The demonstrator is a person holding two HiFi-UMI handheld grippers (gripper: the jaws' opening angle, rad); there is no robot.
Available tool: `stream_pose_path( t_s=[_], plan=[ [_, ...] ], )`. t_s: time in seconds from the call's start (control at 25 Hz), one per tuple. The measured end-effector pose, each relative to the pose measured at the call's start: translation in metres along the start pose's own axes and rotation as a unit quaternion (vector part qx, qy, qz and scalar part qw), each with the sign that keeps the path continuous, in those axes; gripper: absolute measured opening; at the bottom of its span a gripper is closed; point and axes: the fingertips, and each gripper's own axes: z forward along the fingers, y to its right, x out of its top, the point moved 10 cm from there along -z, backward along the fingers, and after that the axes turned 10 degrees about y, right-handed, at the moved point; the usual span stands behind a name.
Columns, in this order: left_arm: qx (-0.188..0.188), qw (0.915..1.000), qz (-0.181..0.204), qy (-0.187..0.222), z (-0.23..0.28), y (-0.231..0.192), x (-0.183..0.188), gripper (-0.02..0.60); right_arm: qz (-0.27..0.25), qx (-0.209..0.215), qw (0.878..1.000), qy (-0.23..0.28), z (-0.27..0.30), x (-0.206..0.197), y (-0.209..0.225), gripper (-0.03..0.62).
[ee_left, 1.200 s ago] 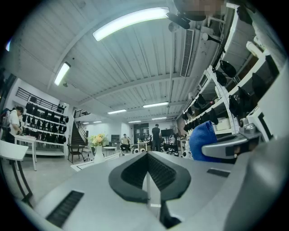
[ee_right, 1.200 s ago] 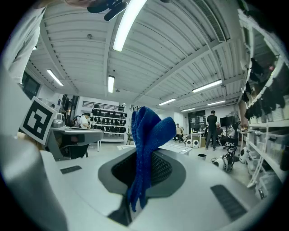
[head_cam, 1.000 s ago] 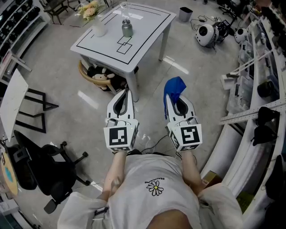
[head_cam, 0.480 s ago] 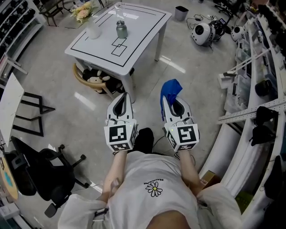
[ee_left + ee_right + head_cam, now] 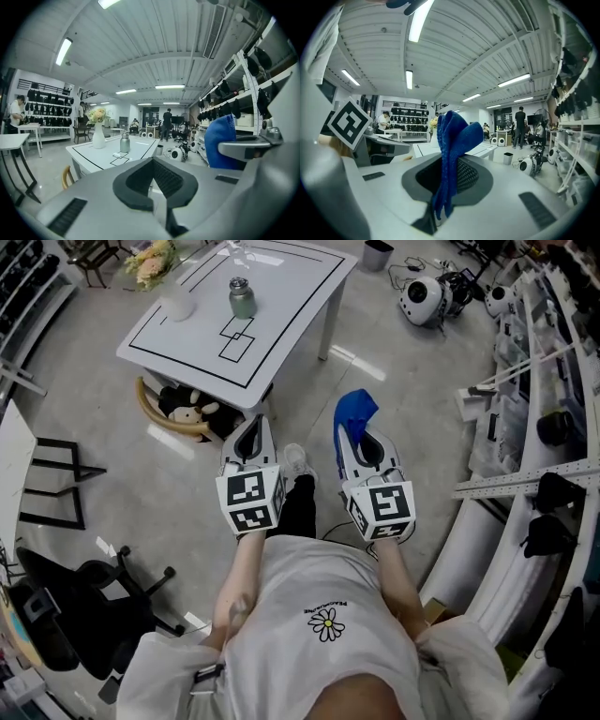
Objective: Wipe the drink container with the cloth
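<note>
Right gripper (image 5: 443, 192) clamped on a bunched blue cloth (image 5: 452, 136), left gripper (image 5: 152, 190) closed and empty, both well short of the grey metal drink bottle (image 5: 242, 298) upright on the far white counter (image 5: 291, 296); risk: unbraced bottle tips under wiping pressure.

A glossy grey floor (image 5: 112, 479) holds a white table (image 5: 291, 296), black office chair (image 5: 80, 601), perhaps shelving (image 5: 548, 357).

Upright grey-green bottle (image 5: 242, 299) on table (image 5: 286, 296); blue cloth (image 5: 356, 409) pinched in right gripper (image 5: 354, 435)
</note>
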Motion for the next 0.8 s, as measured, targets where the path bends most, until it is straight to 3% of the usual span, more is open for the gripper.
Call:
stream_pose_path(
  t_s=[0.32, 0.6, 0.8],
  plan=[
    [0.020, 0.9997, -0.014, -0.004, 0.114, -0.034, 0.005, -0.003, -0.005, 0.022, 1.000, -0.017, 0.117, -0.016, 0.057, 0.043],
    [0.090, 0.9952, -0.033, -0.019, 0.213, -0.081, 0.014, -0.003, -0.006, 0.073, 0.997, -0.037, 0.247, -0.019, 0.108, 0.043],
    [0.135, 0.9896, -0.043, -0.022, 0.257, -0.110, 0.013, -0.003, 0.001, 0.108, 0.993, -0.045, 0.318, -0.031, 0.125, 0.043]
  ],
)
